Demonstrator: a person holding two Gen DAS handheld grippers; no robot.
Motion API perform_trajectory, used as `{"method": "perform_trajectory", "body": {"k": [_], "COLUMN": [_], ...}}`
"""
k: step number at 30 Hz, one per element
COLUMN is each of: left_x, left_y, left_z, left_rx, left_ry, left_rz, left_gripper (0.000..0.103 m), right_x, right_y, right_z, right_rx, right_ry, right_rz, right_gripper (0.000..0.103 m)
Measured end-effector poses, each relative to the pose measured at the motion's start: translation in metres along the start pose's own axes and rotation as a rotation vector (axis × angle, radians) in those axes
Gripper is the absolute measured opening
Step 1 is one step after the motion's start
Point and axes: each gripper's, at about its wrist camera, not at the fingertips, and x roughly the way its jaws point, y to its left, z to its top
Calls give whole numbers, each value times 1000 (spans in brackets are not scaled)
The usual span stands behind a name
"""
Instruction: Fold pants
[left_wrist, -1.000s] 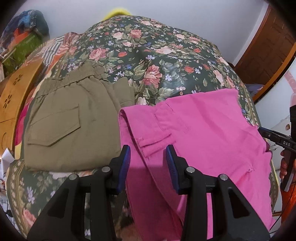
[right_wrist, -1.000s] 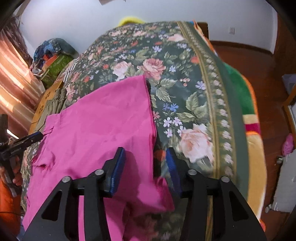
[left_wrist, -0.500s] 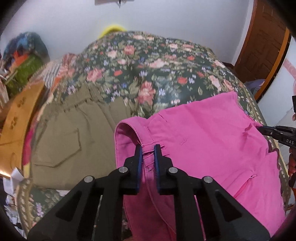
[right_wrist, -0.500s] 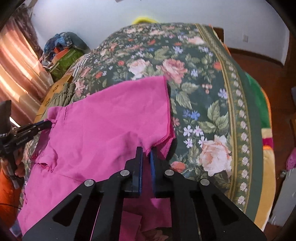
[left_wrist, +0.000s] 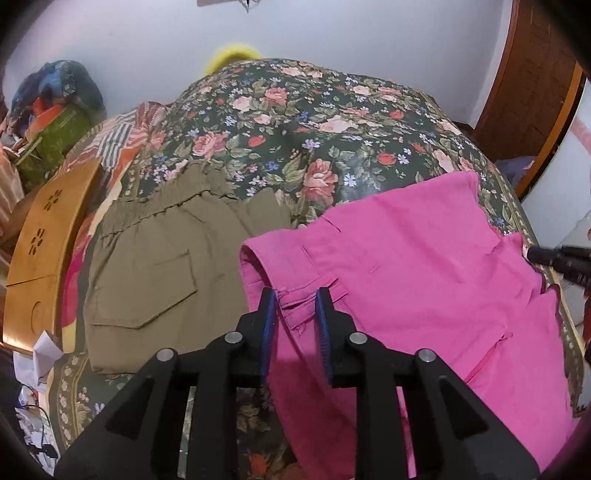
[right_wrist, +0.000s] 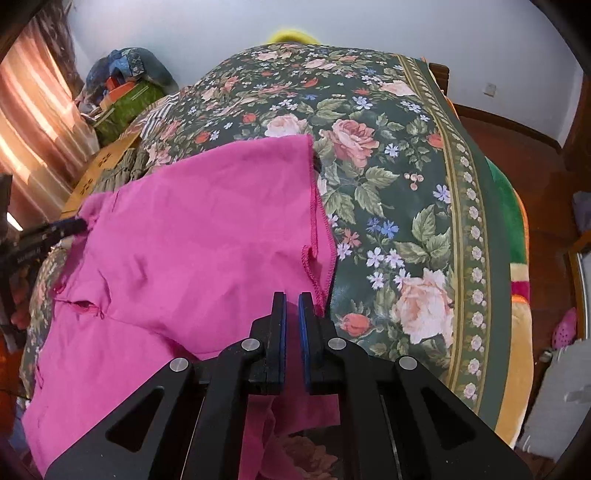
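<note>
Pink pants (left_wrist: 424, 266) lie across the near edge of the floral bedspread (left_wrist: 314, 122), waistband to the left. My left gripper (left_wrist: 294, 295) stands at the waistband; its jaws are a little apart with a fold of waistband fabric between them. In the right wrist view the pink pants (right_wrist: 192, 240) spread left of centre, and my right gripper (right_wrist: 291, 299) is shut on the hem end of a leg. The left gripper's tip (right_wrist: 70, 227) shows at the far left there, and the right gripper's tip (left_wrist: 554, 256) shows at the right edge of the left wrist view.
Folded olive-green pants (left_wrist: 159, 266) lie left of the pink pants. A wooden board (left_wrist: 48, 236) leans at the bed's left side, with a pile of clothes and bags (left_wrist: 55, 110) behind. A wooden door (left_wrist: 535, 74) stands at right. The bed's edge (right_wrist: 480, 221) drops to a floor.
My left gripper closed on the waistband half a second ago and its jaws now stand slightly wider. My right gripper closed on the leg hem and stays shut, the hem drawn nearer.
</note>
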Motion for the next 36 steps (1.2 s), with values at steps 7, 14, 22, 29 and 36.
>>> {"method": "perform_trajectory", "body": {"k": [7, 14, 22, 29, 36], "left_x": [-12, 12, 50, 68, 64], "left_y": [21, 50, 52, 46, 43], "left_z": [12, 23, 23, 21, 21], "left_rx": [-39, -112, -118, -112, -103], "left_ry": [-53, -37, 37, 56, 31], "left_rz": [25, 4, -25, -77, -66], "left_gripper": [26, 48, 48, 34, 18], "right_x": [-12, 7, 46, 76, 73], "right_y": [1, 7, 4, -2, 1], "right_z": [28, 65, 96, 101, 98], "right_rx": [-28, -55, -74, -54, -65], "right_ry": [-75, -91, -63, -16, -56], "right_rz": [-47, -47, -56, -22, 24], "right_gripper": [32, 47, 47, 49, 9]}}
